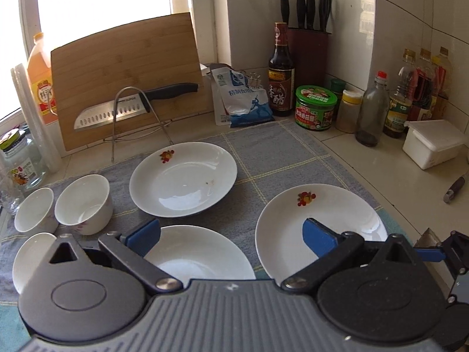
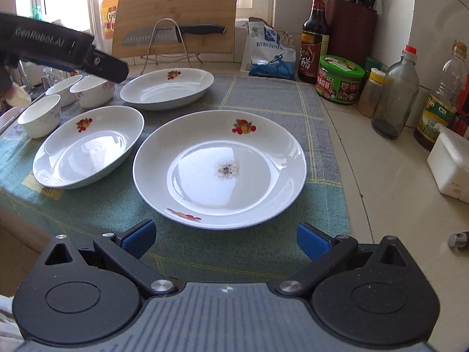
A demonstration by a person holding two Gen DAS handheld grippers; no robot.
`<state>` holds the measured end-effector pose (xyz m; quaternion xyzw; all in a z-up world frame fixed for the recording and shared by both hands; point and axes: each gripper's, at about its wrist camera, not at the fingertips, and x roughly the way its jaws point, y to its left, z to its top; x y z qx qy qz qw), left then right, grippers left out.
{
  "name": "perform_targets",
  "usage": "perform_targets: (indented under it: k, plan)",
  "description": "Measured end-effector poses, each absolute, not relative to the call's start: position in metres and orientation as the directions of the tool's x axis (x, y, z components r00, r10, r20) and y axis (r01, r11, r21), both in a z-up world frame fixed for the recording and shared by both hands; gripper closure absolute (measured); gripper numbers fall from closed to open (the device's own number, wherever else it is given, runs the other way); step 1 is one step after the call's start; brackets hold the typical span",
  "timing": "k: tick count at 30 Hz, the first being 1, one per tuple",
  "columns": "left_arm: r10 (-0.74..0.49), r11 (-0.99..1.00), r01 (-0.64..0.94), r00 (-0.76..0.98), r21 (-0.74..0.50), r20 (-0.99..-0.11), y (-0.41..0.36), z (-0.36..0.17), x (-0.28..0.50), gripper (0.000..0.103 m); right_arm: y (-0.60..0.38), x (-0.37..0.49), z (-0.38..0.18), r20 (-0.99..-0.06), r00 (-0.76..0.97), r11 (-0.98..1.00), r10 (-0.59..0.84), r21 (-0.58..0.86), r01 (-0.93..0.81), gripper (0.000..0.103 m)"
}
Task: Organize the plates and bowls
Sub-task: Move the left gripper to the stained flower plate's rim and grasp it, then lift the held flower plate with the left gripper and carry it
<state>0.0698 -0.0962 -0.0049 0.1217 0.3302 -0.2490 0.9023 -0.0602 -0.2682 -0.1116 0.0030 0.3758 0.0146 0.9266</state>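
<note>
Three white plates with fruit prints lie on a grey-green cloth (image 2: 263, 94). The biggest plate (image 2: 219, 167) has a speckled stain in its middle and sits just ahead of my right gripper (image 2: 227, 239), which is open and holds nothing. To its left is a second plate (image 2: 88, 152), and a third plate (image 2: 167, 88) lies farther back. Beyond them at the left stand three small white bowls (image 2: 41, 117), apart from each other. My left gripper (image 1: 231, 237) hovers open over the near plate (image 1: 199, 258), with the bowls (image 1: 83, 202) to its left.
At the back a bamboo cutting board (image 1: 126, 76) leans behind a wire rack with a knife (image 1: 117, 113). Sauce bottles (image 1: 281, 70), a green-lidded tub (image 1: 315, 108), a knife block (image 1: 307, 50) and a white box (image 1: 433, 143) line the right counter. A glass jar (image 1: 20, 161) stands far left.
</note>
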Motion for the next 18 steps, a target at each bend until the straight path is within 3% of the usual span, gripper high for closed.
perform_targets:
  k: [10, 18]
  plan:
    - [-0.441, 0.738, 0.675, 0.499, 0.015, -0.746, -0.135, -0.032, 0.118, 0.001, -0.267, -0.033, -0.142, -0.721, 0.693, 1.0, 0.012, 0.002, -0.015, 0.0]
    - [-0.446, 0.606, 0.792, 0.414, 0.073, -0.793, -0.173, -0.05, 0.135, 0.001, -0.272, -0.039, -0.148, -0.662, 0.749, 0.999, 0.031, -0.003, -0.043, 0.0]
